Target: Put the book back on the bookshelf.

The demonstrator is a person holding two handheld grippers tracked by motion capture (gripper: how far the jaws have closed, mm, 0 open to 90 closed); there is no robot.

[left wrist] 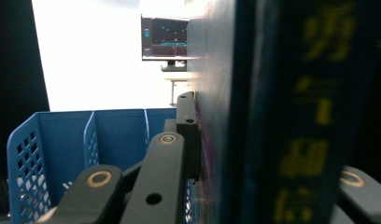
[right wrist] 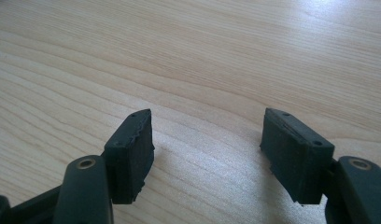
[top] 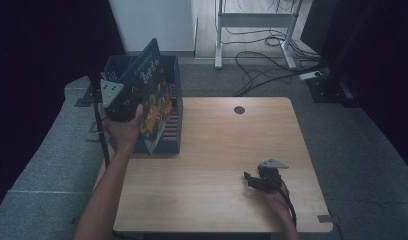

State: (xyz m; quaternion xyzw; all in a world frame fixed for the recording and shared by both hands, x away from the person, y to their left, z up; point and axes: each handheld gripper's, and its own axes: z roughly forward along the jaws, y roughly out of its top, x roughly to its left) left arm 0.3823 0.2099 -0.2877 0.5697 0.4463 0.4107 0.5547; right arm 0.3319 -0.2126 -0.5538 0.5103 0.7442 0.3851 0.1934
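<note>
Left gripper (top: 123,100) clamps a glossy blue picture book (top: 151,97) above the blue plastic file rack (top: 173,135).
Book unseated at ten o'clock; right gripper (top: 253,181) rests wide, empty, at five o'clock.

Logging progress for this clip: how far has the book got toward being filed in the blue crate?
Done: the left tool is shut on the book and holds it upright over the blue crate. In hand: lowering it into a crate slot; the dividers show just below the tool. Left: seating the book fully and letting go. The right tool rests open on the table, holding nothing.
</note>
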